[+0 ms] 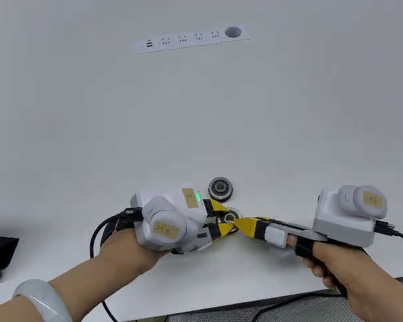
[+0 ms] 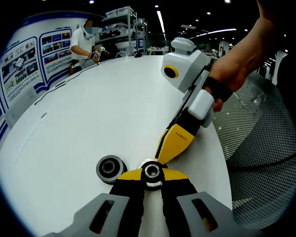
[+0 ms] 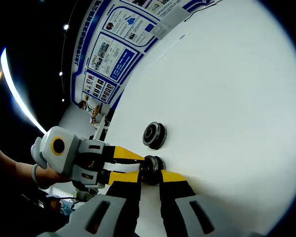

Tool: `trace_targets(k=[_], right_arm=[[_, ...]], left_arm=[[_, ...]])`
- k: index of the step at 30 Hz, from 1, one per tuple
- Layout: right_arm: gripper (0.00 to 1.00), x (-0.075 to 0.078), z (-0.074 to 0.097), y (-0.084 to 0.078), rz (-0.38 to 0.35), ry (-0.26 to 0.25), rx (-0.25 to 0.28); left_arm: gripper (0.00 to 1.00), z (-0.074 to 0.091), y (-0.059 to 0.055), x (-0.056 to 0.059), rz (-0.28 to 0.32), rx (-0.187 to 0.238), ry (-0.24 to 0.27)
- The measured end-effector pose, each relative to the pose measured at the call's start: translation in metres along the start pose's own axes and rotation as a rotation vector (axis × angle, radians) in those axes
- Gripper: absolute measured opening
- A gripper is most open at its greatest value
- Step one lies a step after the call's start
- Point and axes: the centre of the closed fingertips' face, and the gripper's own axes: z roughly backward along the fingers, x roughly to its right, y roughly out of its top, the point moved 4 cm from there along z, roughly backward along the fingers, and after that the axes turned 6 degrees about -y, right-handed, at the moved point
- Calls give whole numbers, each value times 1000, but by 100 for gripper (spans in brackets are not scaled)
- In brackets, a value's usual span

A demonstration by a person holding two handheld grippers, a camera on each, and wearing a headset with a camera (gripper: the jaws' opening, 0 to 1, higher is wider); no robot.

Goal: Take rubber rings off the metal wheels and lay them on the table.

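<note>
One metal wheel [image 1: 220,188] [image 2: 110,168] [image 3: 154,135], black rubber ring fitted, is found lying flat on the white table [image 1: 289,121]. A second wheel [image 1: 230,217] [image 2: 152,172] [image 3: 150,168], just beside it, is seen pinched between yellow jaws.

We think this is a big work lab, for we see a long white bench [image 1: 289,100], posters [image 2: 27,59] on the wall, shelves [image 2: 121,24] of boxes, bright strip lights [image 2: 160,19] and another person [image 2: 84,42] working.

Head view looks down from above; both gripper views face each other, close, sharing one wheel [image 2: 152,173]
</note>
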Motion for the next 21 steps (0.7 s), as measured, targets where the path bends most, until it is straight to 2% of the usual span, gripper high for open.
trace_targets(k=[5,14,21], right_arm=[[13,0,2,1,7,3,8],[4,4,1,1,37,-27,9],[2,3,2,2,47,-32,10]], left_arm=[[12,0,0,0,0,1,0],[12,0,-1,0,3,3,0],[12,0,-1,0,4,4,0]])
